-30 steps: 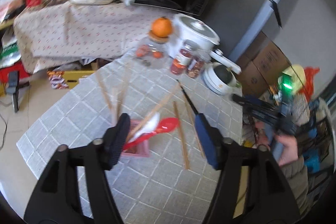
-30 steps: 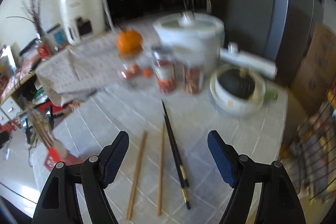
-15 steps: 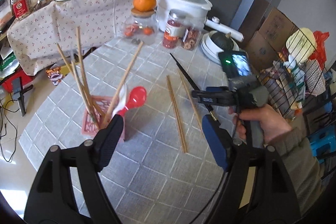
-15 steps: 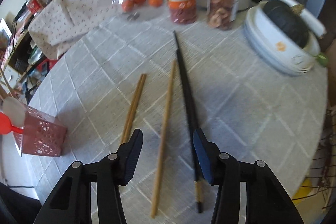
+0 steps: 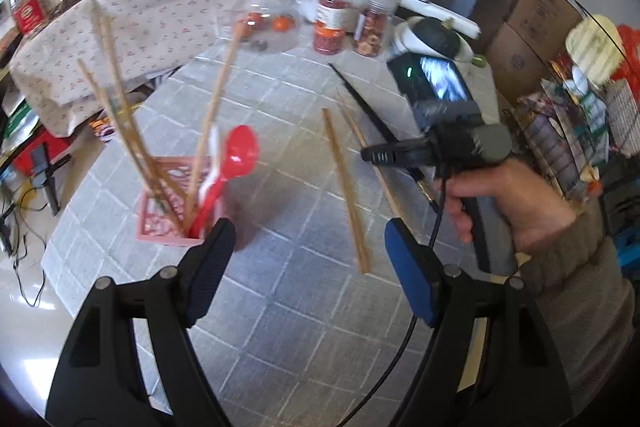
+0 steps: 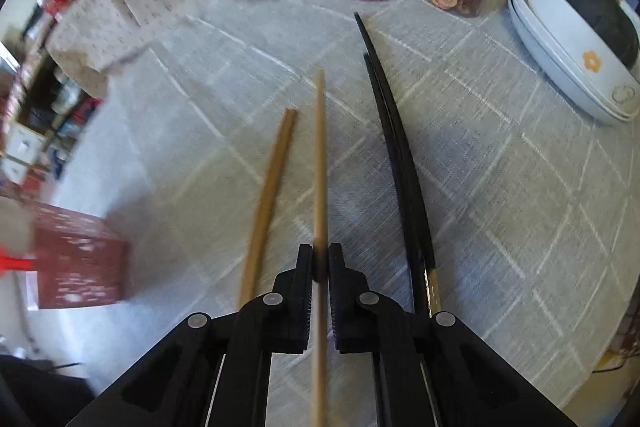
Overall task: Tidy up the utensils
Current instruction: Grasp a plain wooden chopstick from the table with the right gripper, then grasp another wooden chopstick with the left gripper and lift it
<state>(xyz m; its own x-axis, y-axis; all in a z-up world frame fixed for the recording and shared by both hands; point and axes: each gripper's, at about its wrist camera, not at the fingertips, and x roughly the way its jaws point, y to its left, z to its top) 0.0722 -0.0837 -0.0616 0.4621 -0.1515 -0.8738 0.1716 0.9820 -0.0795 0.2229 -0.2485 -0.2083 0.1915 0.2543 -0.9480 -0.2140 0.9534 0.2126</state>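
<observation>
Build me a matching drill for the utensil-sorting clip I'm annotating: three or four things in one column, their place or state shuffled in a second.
Things:
1. light wooden chopstick
2. red spoon
3. black chopsticks
4. left gripper

States:
A. standing in the pink holder
B. open, nothing between its fingers
C. clamped in the right gripper
D. lying on the tablecloth, right of the wooden ones

Pairs: 1-C, 2-A, 3-D, 4-B

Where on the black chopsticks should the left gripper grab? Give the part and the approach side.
Grip the black chopsticks mid-shaft, from straight above, fingers astride both. They lie flat on the cloth, side by side and touching, so one pinch across their width takes the pair. The right gripper is shut on a wooden chopstick beside them; keep clear.
</observation>
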